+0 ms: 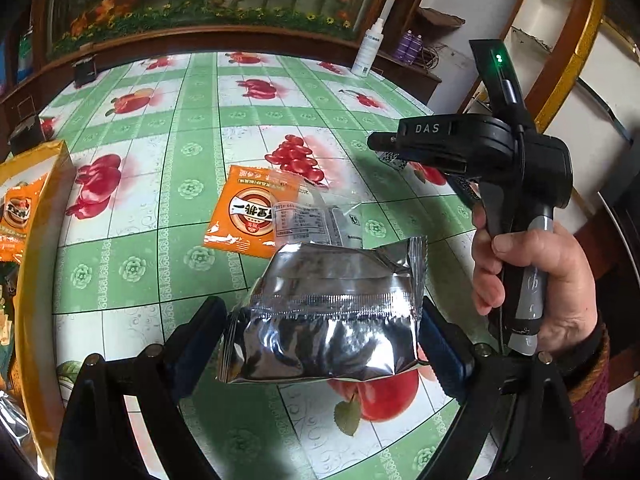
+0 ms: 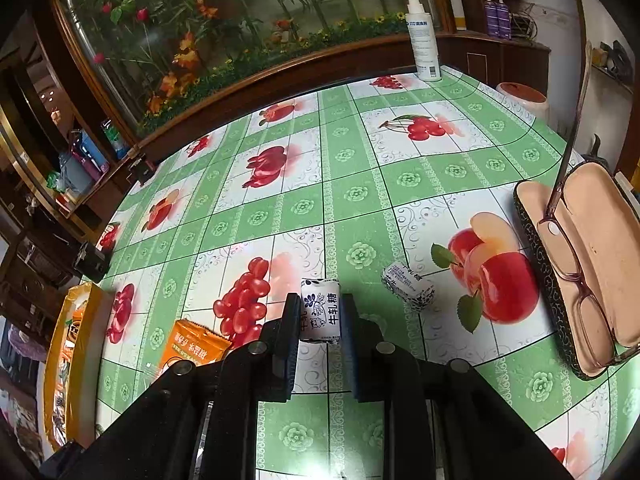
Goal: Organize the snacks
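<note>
Looking along the left gripper (image 1: 320,336), its jaws stand wide with a silver foil snack bag (image 1: 324,316) clamped between the pads, the bag lifted above the table (image 1: 192,152) with its green-checked fruit cloth. Just beyond the bag lie a clear-wrapped packet (image 1: 316,218) and, partly beneath it, an orange sachet (image 1: 248,216), flat on the cloth. At the left edge stands a yellow-walled box (image 1: 36,320) with another orange sachet (image 1: 18,220) inside it. To the right, a hand (image 1: 532,280) grips the handle of the right gripper (image 1: 376,142), which reaches leftward over the cloth; its tips look closed, though what they hold is hidden here. A white spray bottle (image 1: 366,52) stands at the far edge of the table. From the right wrist view, the right gripper (image 2: 320,320) has its jaws drawn narrow on a small white candy (image 2: 320,312) printed in blue, held upright between the pads above the cloth. A second such candy (image 2: 408,286) lies just to the right, near a printed apple. Further right rests an open glasses case (image 2: 532,248) with spectacles (image 2: 576,264) in it. The orange sachet (image 2: 192,344) shows at lower left, the yellow-walled box (image 2: 84,360) beyond it, and the white spray bottle (image 2: 422,40) at the far side.
</note>
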Action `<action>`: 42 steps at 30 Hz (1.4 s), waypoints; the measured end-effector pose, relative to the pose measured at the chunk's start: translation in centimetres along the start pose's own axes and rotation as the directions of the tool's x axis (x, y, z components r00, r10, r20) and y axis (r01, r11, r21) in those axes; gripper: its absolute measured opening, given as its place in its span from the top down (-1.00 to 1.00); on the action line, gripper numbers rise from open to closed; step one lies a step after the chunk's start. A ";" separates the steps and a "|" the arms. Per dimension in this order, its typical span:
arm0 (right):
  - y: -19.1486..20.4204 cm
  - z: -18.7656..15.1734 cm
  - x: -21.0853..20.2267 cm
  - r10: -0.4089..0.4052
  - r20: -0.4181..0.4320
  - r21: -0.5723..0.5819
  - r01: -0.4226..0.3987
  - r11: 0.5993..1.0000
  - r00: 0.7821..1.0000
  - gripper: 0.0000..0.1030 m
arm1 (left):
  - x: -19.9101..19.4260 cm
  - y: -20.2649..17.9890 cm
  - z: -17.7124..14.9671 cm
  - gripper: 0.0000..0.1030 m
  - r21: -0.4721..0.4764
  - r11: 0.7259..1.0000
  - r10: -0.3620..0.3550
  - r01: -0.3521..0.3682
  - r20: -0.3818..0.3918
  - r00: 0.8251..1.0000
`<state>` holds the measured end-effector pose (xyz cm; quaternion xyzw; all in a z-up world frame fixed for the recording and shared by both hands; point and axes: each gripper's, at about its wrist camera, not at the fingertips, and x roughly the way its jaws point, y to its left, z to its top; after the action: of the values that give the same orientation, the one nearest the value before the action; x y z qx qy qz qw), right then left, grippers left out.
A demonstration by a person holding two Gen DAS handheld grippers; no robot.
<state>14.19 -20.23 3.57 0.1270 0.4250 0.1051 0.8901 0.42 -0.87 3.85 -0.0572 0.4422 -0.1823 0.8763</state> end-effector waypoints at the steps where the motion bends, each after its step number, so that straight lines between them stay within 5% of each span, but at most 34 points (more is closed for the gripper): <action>1: 0.0 0.1 0.0 0.002 0.000 -0.002 -0.002 1.000 1.000 0.60 | -0.3 0.1 0.0 -0.79 -0.002 1.000 0.018 -0.018 0.009 1.000; 8: 0.1 0.0 -0.1 0.014 0.001 -0.005 -0.014 1.000 1.000 0.60 | -7.4 6.0 0.8 -0.79 -0.127 0.977 0.191 -0.171 0.162 0.968; 13: 0.3 0.0 0.0 0.026 -0.001 -0.006 -0.026 1.000 1.000 0.60 | -11.0 14.4 0.1 -0.79 -0.342 0.885 0.385 -0.316 0.153 0.910; 18: 0.2 -0.2 0.3 0.028 -0.009 0.002 -0.028 1.000 1.000 0.60 | -10.8 20.5 -1.4 -0.82 -0.502 0.806 0.399 -0.316 0.065 0.915; 21: 0.0 -0.1 0.3 0.030 -0.009 0.010 -0.029 1.000 1.000 0.60 | -10.5 21.5 -2.0 -1.00 -0.530 0.798 0.361 -0.287 0.040 0.932; 25: -0.1 -0.1 0.2 0.034 -0.006 0.014 -0.034 0.999 0.999 0.60 | -10.6 20.8 -2.2 -1.00 -0.531 0.805 0.343 -0.266 0.049 0.938; 29: -0.2 0.0 0.0 0.032 0.003 0.017 -0.032 0.999 0.999 0.60 | -12.5 17.0 -1.0 -1.00 -0.478 0.817 0.439 -0.321 0.156 0.885; 31: -0.3 0.0 0.0 0.028 -0.001 0.021 -0.028 0.999 1.000 0.60 | -13.1 13.9 -0.2 -1.00 -0.407 0.851 0.443 -0.331 0.220 0.869; 33: -0.4 0.0 0.1 0.021 -0.007 0.025 -0.021 0.999 1.000 0.60 | -12.9 10.6 0.8 -1.00 -0.306 0.897 0.402 -0.319 0.261 0.878; 36: -0.8 0.0 0.2 0.022 -0.010 0.037 -0.022 0.999 1.000 0.60 | -9.3 5.9 2.1 -1.00 -0.132 0.970 0.230 -0.207 0.198 0.953; 38: -0.9 0.0 0.1 0.027 -0.010 0.046 -0.027 0.999 1.000 0.60 | -6.1 3.6 2.2 -1.00 -0.084 0.991 0.112 -0.103 0.107 0.988; 40: -1.1 0.0 0.1 0.031 -0.009 0.052 -0.031 0.998 0.999 0.60 | -2.9 1.3 1.8 -1.00 -0.046 0.998 0.052 -0.051 0.029 0.998; 42: -1.2 0.1 0.0 0.030 -0.006 0.057 -0.030 0.998 1.000 0.60 | -0.8 -0.1 1.4 -1.00 -0.023 0.997 0.080 -0.080 0.003 0.997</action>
<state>14.38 -21.37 3.21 0.1585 0.4291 0.1068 0.8828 1.08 -0.73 5.33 -0.0499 0.4444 -0.1421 0.8831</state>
